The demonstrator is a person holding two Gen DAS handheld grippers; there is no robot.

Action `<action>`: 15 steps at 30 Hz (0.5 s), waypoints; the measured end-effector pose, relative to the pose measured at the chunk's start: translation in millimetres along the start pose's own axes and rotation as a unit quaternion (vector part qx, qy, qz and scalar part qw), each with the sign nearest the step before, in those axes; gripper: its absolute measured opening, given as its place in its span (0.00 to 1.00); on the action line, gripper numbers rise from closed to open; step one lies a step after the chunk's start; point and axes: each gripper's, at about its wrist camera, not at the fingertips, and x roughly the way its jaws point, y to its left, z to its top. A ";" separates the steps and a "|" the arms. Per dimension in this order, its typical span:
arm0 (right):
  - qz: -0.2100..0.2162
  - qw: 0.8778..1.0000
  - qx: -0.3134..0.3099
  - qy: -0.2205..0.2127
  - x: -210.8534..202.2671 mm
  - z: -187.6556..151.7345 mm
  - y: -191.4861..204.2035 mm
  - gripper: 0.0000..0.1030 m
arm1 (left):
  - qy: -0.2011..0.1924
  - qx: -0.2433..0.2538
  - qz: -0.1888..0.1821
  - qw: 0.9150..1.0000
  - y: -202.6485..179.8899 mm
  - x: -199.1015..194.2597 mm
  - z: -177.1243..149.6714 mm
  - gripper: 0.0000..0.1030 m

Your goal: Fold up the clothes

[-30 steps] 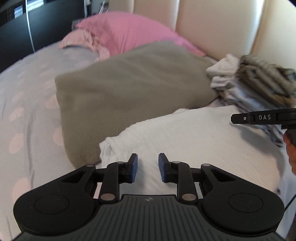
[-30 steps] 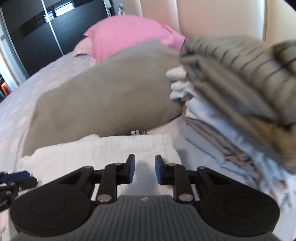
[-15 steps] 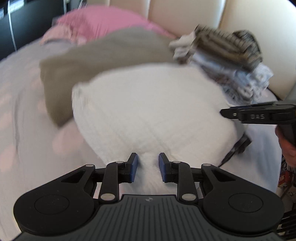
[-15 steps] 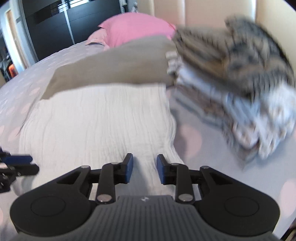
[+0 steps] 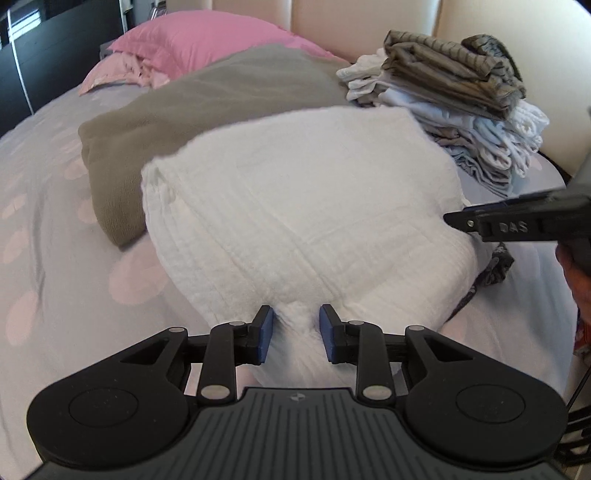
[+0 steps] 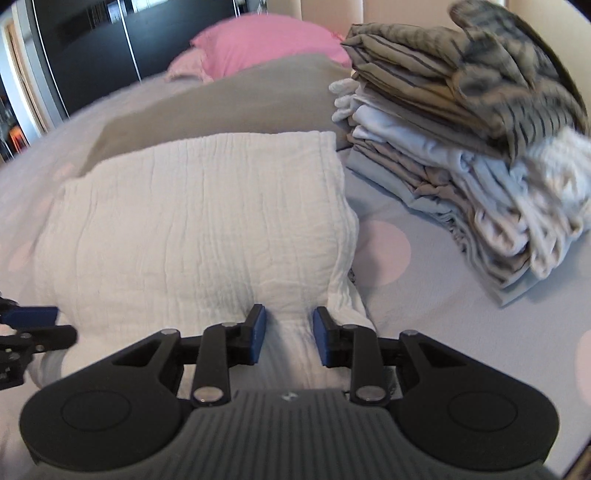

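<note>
A white crinkled garment (image 5: 306, 206) lies folded on the bed, also in the right wrist view (image 6: 199, 214). My left gripper (image 5: 294, 334) is shut on a bunched fold of its near edge. My right gripper (image 6: 286, 330) is shut on another bunch of the same near edge, further right; it shows from the side in the left wrist view (image 5: 517, 223). The left gripper's fingers (image 6: 33, 317) show at the left edge of the right wrist view. A dark patterned cloth (image 5: 495, 266) peeks out from under the garment's right side.
A stack of folded clothes (image 6: 461, 147) (image 5: 454, 96) sits right of the garment near the beige headboard (image 5: 351, 22). A grey-brown blanket (image 5: 199, 110) and pink pillows (image 5: 199, 40) lie behind. The bedsheet (image 5: 55, 258) is lilac with pink dots. Dark wardrobe (image 6: 85, 44) stands far left.
Both grippers have pulled back toward the near side with the garment's edge pinched, so more of the white garment shows spread flat in front of them.
</note>
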 end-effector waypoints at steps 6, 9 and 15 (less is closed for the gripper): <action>-0.013 1.000 -0.003 0.003 -46.6 17.6 27.0 0.49 | -0.062 -0.020 0.000 0.998 7.1 -60.4 -3.5 0.34; -0.012 1.000 -0.025 0.005 -77.6 16.3 50.7 0.56 | -0.098 -0.025 0.004 0.995 9.0 -93.3 -7.3 0.41; -0.045 0.997 -0.059 -0.006 -136.1 -4.4 97.7 0.59 | -0.143 -0.025 0.031 0.989 7.9 -147.4 -15.3 0.47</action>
